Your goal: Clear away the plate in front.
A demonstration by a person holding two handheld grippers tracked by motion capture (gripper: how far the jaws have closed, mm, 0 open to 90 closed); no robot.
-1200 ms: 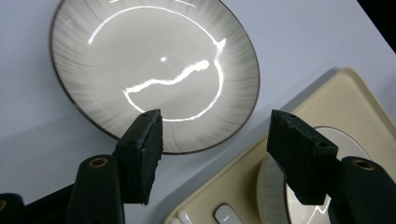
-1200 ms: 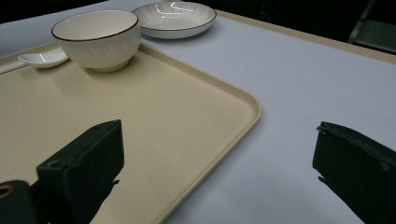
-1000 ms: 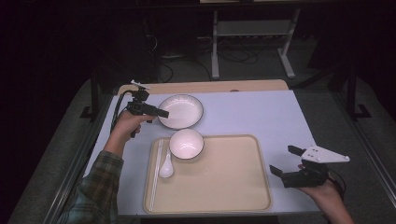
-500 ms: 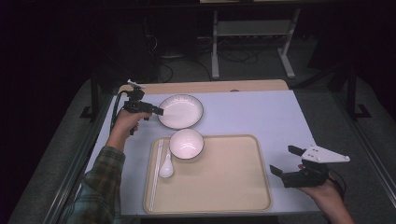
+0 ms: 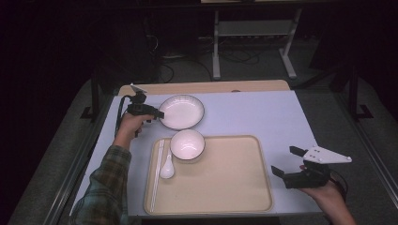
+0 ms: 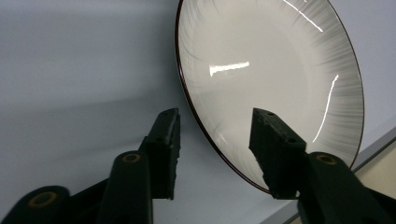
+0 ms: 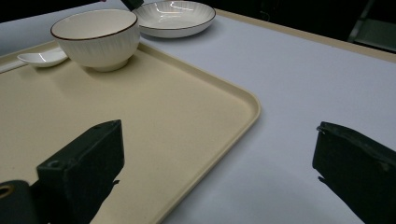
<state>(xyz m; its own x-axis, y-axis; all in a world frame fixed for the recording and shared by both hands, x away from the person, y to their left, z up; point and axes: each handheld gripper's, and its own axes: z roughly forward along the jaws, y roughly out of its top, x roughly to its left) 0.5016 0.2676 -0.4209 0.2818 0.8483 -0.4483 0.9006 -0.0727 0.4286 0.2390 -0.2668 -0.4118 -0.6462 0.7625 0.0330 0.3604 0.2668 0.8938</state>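
The left gripper (image 5: 157, 114) straddles the near rim of the white plate (image 5: 182, 111) on the table (image 5: 263, 112), jaws closing in but not yet pinching. Just behind sits the tray (image 5: 230, 183) (bowl (image 5: 187, 145) and spoon (image 5: 166, 167) aboard). The right gripper (image 5: 285, 161) idles wide, empty.

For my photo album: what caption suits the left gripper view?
Left gripper closing its jaws astride the rim of the white plate on the table.
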